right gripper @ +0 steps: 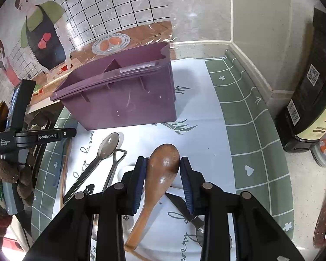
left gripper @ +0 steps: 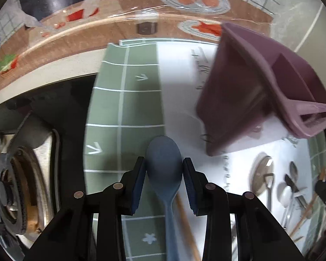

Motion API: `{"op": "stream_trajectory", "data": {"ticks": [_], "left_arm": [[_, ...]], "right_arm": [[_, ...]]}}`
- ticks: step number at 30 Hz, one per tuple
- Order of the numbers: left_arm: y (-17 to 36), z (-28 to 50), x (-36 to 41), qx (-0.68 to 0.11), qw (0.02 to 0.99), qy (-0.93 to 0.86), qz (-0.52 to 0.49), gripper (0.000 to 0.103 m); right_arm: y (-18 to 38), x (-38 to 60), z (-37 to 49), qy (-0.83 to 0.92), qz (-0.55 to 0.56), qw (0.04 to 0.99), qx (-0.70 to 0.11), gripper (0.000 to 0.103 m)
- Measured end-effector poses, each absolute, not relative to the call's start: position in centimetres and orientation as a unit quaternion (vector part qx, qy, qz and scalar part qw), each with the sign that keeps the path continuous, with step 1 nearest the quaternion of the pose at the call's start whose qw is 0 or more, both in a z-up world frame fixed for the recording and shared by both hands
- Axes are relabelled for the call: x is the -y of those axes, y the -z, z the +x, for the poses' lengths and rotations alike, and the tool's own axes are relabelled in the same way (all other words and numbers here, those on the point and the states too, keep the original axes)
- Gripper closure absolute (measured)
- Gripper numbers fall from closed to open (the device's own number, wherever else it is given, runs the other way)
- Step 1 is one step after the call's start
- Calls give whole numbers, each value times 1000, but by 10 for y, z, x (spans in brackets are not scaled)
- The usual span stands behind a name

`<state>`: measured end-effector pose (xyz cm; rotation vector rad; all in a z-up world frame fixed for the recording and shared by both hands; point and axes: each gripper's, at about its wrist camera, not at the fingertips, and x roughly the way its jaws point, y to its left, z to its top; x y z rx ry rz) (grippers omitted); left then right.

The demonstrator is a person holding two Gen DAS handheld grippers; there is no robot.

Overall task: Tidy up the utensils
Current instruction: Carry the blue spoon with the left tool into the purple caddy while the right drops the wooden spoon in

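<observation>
My left gripper [left gripper: 164, 165] is shut on a blue-grey spoon [left gripper: 164, 163], gripping its bowl above the mat. My right gripper [right gripper: 163, 163] is shut on a brown wooden spoon [right gripper: 165, 165], gripping its bowl, handle trailing down toward the mat. A purple divided utensil caddy [right gripper: 128, 91] stands on the mat behind the right gripper; in the left wrist view the caddy [left gripper: 247, 89] is at the upper right. Loose utensils lie on the mat: a dark translucent spoon [right gripper: 102, 150], a small shovel-shaped spoon [right gripper: 117, 158], and several spoons [left gripper: 269, 180] in the left wrist view.
A green-and-white mat [right gripper: 245, 117] covers the counter. A gas burner [left gripper: 15, 187] sits at the left. A dark bottle [right gripper: 310, 100] stands at the right by the wall. Chopsticks [left gripper: 304, 215] lie at the mat's right edge. A cartoon wall sticker [right gripper: 41, 34] is behind.
</observation>
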<state>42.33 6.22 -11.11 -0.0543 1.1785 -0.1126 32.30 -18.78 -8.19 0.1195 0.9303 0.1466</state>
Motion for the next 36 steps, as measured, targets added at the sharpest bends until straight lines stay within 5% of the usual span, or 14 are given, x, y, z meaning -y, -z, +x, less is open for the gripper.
{"op": "stream_trajectory", "data": {"ticks": [11, 21, 27, 29, 36], "left_arm": [[94, 381, -53, -498, 857, 125, -47, 68], [17, 286, -45, -364, 914, 166, -62, 68], [-12, 268, -38, -328, 928, 166, -53, 68], [-18, 262, -36, -322, 932, 162, -49, 68], [-28, 249, -35, -310, 936, 160, -50, 68]], "right_arm": [[81, 186, 325, -81, 51, 893, -440, 73], [50, 190, 301, -98, 42, 916, -386, 75], [29, 188, 290, -106, 37, 926, -360, 80], [25, 187, 287, -111, 34, 927, -356, 94], [19, 185, 282, -130, 35, 925, -355, 95]]}}
